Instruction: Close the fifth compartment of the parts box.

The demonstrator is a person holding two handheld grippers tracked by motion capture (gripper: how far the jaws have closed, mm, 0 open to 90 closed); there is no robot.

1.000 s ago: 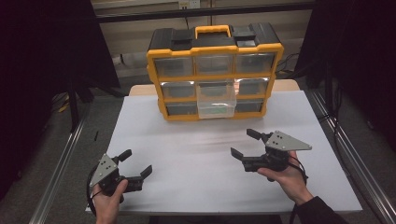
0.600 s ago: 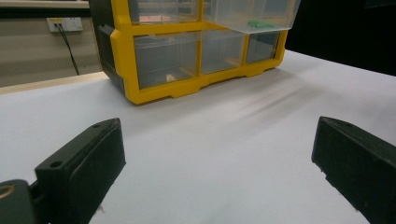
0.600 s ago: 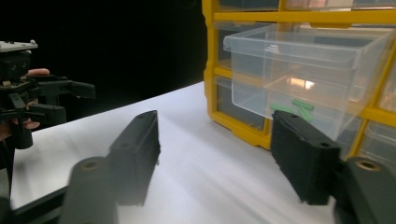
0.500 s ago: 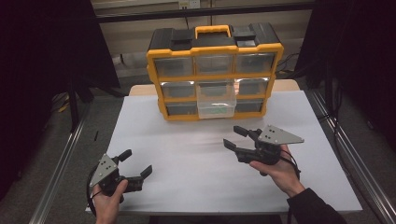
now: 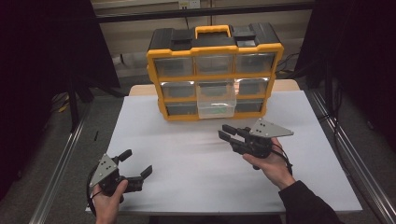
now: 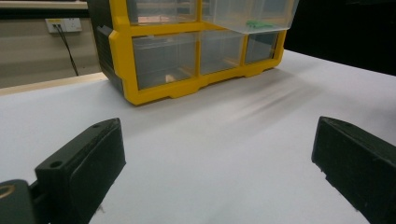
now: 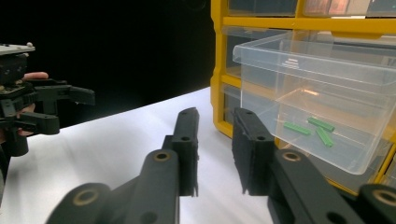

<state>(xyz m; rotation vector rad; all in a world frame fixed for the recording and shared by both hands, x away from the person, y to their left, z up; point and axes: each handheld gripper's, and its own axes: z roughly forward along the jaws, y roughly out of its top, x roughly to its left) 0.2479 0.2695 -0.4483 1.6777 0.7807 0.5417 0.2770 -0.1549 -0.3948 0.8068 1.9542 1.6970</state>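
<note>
At the table's [image 5: 187, 186] far edge stands a yellow organizer [image 5: 215, 70], and its middle drawer [image 5: 215, 99] sits pulled partway out, overhanging the white top. Clear thin plastic, open at the top; in the right gripper view three small green pieces [image 7: 310, 128] lie loose on the drawer's floor. Judged light and fairly stiff, but the walls look smooth and likely slippery, and thin enough to flex or crack under a hard squeeze. Best hold is probably the front wall near its rim, pinched over the lip (one jaw inside, one outside), then a straight level pull so the pieces do not slide or spill; tilting seems the main risk. Right gripper [image 5: 229, 133] hovers just short of the drawer front, pointed at it, its jaws having just been closing; they now stand close together with a narrow gap and nothing between them, so they would need to reopen or slip over the lip. Left gripper [image 5: 135, 168] rests low near the front left corner, well apart from the organizer, jaws spread wide and empty.
</note>
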